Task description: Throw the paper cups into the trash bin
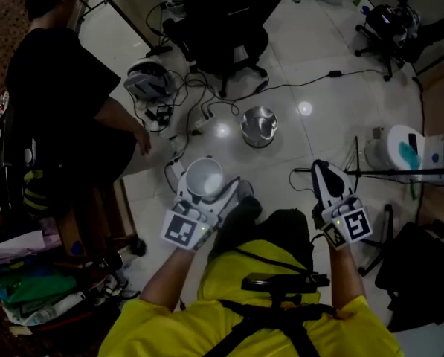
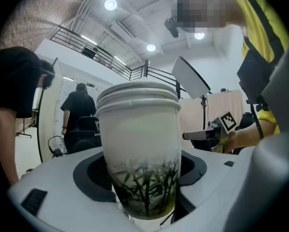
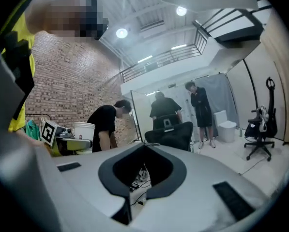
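Head view looks steeply down on the left gripper (image 1: 206, 190), whose jaws are closed on the white paper cups (image 1: 204, 175), held out over the tiled floor (image 1: 318, 88) with the open mouth up. A round metal bin (image 1: 259, 125) stands on the floor farther out and slightly to the right of the cups, well apart from them. From above, only the white inside of the top cup shows. The left gripper view adds what the head view lacks: two stacked rims and a green leaf print around the lower part of the cups, with the jaws pressing on either side. How many cups are nested beyond those two rims cannot be told, and the bottom of the stack is cut off by the jaws. The right gripper (image 1: 327, 178), held out to the right, has its jaws together with nothing between them, as its own view confirms. That view also catches the cups small at its far left edge. Neither gripper view shows the bin. The head view is dim, so the clutter of cables (image 1: 192, 110) near the bin is hard to sort out.
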Demonstrator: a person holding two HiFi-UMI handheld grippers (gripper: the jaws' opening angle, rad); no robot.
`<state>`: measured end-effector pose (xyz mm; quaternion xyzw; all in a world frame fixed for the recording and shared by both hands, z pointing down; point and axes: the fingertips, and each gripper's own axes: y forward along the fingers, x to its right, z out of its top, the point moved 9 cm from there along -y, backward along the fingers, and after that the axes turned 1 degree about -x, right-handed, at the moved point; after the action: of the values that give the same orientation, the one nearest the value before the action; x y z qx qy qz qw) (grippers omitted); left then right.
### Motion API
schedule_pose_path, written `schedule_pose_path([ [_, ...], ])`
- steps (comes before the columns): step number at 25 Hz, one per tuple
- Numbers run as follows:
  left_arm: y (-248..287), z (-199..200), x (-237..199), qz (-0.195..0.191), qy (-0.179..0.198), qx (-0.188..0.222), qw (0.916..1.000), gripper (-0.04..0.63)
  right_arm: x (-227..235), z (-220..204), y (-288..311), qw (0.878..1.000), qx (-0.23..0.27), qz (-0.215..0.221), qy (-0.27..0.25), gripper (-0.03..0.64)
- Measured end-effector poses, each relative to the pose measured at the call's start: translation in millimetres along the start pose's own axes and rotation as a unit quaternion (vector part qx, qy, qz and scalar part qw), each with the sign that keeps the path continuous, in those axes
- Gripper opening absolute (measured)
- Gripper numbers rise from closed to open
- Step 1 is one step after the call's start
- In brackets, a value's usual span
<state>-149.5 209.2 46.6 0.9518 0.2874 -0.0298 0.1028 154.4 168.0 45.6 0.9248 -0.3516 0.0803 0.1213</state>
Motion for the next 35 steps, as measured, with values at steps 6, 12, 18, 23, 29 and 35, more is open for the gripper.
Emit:
schedule_pose_path([
  [6,118.6,-100.1,-72.8,-0.013,0.008,-0.062,0.9979,0.31,90.0,-86.3,91.5,0.998,-0.047,-0.005,0.03,0.008],
  [12,246.6,-337.6,-133.2,0.007,-0.059,-0.143,0.9879,0.308,166.6,-252.9,172.4,0.993,-0.108,-0.004,0.045,0.008],
  [18,325.8,-518.8,-157.1,0.009,-0.081,-0.187,0.979,0.307,209.7,-402.1,214.6,0.987,-0.145,-0.021,0.067,0.006],
  [23,371.9,-599.1,-172.0,0.02,-0.076,-0.271,0.9593,0.311,235.5,-476.0,237.9,0.977,-0.187,-0.042,0.092,0.008],
  [29,401.5,-641.4,-192.7,0.054,0.011,-0.394,0.9176,0.328,239.1,-502.1,251.7,0.966,-0.228,-0.052,0.114,0.006],
  [35,410.0,-660.1,-194.2,0.063,0.008,-0.425,0.9031,0.356,261.5,-511.5,259.0,0.959,-0.239,-0.077,0.129,0.008],
])
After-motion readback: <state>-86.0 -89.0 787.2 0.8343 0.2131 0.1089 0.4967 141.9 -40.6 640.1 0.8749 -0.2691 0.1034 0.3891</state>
